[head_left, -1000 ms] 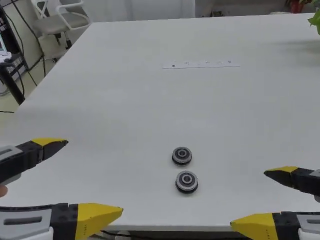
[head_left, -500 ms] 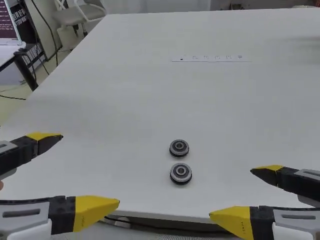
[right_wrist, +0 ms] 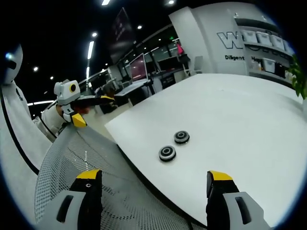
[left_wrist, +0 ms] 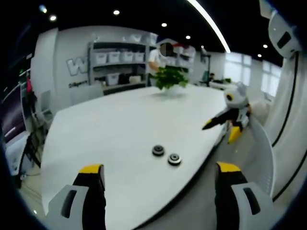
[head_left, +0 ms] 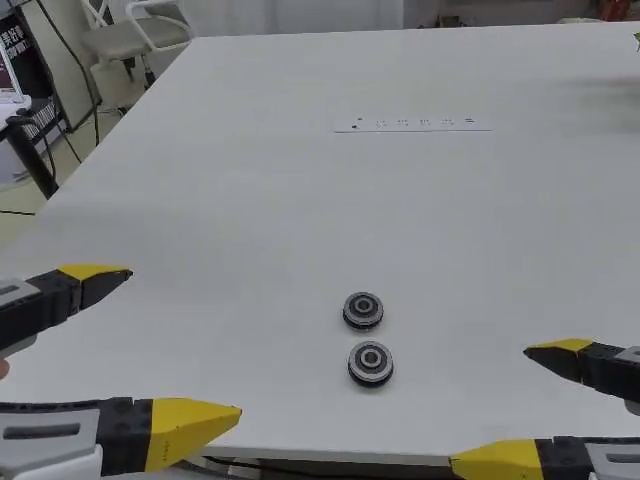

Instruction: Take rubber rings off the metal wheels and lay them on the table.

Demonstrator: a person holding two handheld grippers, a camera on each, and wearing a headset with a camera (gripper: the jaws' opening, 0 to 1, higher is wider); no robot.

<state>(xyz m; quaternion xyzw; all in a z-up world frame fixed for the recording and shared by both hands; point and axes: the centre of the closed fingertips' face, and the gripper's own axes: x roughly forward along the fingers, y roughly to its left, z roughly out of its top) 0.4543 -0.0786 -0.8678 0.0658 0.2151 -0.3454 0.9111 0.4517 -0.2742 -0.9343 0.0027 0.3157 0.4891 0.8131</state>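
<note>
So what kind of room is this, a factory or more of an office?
Probably an office-style lab or showroom rather than a factory floor. There is a big white table with an office chair beside it, wall shelves lined with storage bins, and a leafy plant at the table's far end.

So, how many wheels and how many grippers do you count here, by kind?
metal wheels: 2
grippers, the left gripper and the right gripper, both open: 2
total: 4
</note>
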